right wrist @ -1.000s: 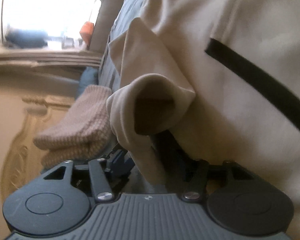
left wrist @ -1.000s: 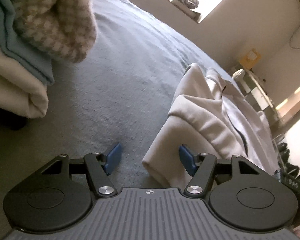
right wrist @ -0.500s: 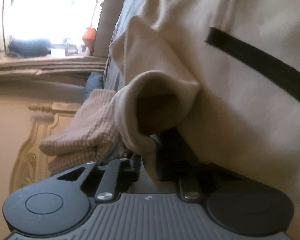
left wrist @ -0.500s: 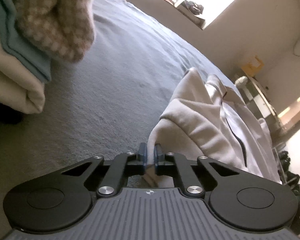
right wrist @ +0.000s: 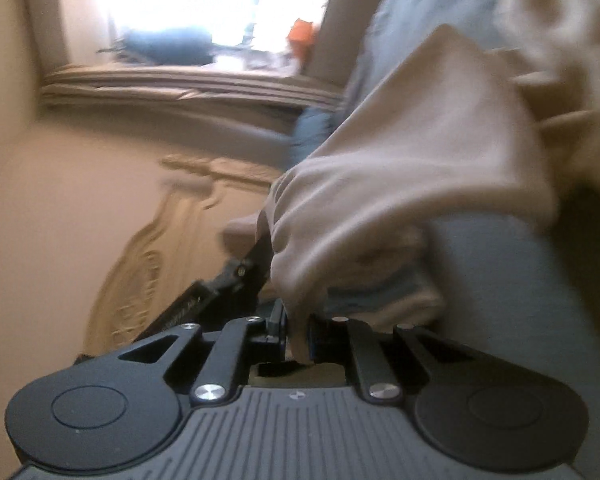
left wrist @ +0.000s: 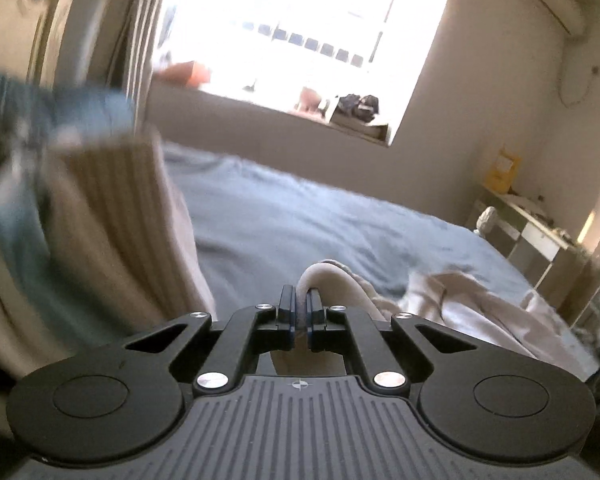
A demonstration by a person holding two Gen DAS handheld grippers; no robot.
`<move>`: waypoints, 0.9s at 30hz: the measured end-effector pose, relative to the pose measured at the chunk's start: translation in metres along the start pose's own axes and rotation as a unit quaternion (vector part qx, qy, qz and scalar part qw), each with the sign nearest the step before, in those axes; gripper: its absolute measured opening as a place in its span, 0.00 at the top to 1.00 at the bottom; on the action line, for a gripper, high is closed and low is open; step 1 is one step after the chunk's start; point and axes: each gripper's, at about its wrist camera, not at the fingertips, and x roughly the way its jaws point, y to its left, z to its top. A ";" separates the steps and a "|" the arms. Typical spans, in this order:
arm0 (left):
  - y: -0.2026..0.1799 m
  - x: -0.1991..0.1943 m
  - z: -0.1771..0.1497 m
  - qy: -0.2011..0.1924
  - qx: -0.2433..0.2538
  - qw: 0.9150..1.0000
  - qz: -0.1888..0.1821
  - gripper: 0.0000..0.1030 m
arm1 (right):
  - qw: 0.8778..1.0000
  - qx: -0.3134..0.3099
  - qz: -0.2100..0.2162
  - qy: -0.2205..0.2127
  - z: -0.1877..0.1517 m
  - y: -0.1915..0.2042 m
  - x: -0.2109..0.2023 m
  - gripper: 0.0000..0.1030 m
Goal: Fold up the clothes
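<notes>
Your left tool [left wrist: 301, 307] is closed tight on a fold of the cream garment [left wrist: 340, 280]; the cloth loops up out of the pads [left wrist: 287, 304] and trails off to the right over the blue bed cover [left wrist: 300, 216]. The rest of that garment lies rumpled on the bed, lower right in the left wrist view.

Your right tool [right wrist: 296, 330] is nearly closed and pinches a thin edge of the same cream garment [right wrist: 412, 168], which bunches just above the fingers [right wrist: 277, 320] and fans up and to the right. The blue bed cover [right wrist: 500, 280] shows behind and beside it.

To the left in the left wrist view sits a blurred pile of clothes [left wrist: 112, 216]: a tan knit piece, w/ teal fabric beside it. Can't tell how it's stacked, too much blur.

Containers: none you can make out near the garment. A window sill [left wrist: 356, 120] carries some small dark items, too small to name. In the right wrist view, a carved headboard [right wrist: 172, 240] sits left of the garment, and a black bar-shaped part pokes out behind the cloth; can't tell what it is.
</notes>
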 end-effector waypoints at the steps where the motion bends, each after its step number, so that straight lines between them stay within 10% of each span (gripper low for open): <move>1: 0.002 -0.005 0.011 -0.003 0.011 1.000 0.002 0.97 | 1.000 -0.001 0.014 0.006 0.003 0.006 0.010 0.90; 13: 0.052 -0.041 0.068 -0.007 0.064 0.994 0.094 0.97 | 0.990 0.014 0.082 0.117 -0.013 0.046 0.129 0.90; 20: 0.072 -0.022 0.052 0.021 0.103 0.984 0.142 0.96 | 0.981 -0.077 -0.025 0.179 -0.042 0.042 0.162 0.83; 22: 0.074 -0.020 0.051 0.023 0.119 0.981 0.148 0.95 | 0.975 -0.100 -0.051 0.194 -0.049 0.037 0.158 0.64; 27: 0.077 -0.024 0.050 0.024 0.128 0.978 0.163 0.75 | 0.969 -0.120 -0.089 0.195 -0.059 0.020 0.110 0.54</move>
